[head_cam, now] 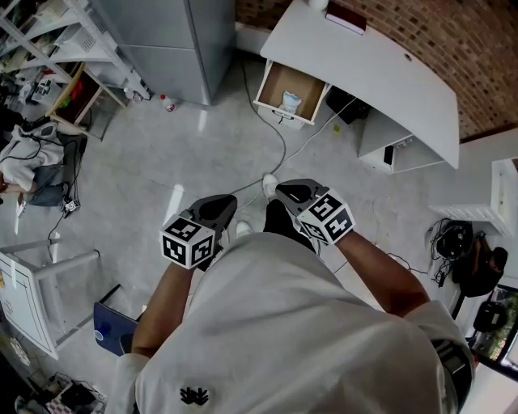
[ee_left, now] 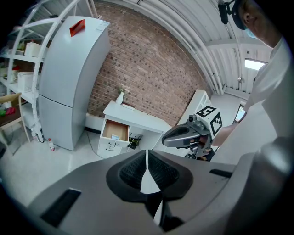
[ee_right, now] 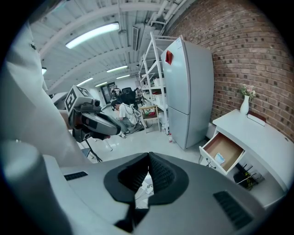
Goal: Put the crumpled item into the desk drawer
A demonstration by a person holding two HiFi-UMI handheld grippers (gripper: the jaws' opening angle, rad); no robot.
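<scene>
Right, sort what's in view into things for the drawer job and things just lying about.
For the job:
desk
open drawer
pale item lying in that drawer
left gripper, shut, empty
right gripper, shut, empty

Lying about:
fridge
bottle on the floor
book on the desk
vase on the desk

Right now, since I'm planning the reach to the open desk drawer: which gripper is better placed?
Right, slightly: in the head view the right gripper sits nearer the open drawer than the left gripper. Both are shut and empty.
</scene>
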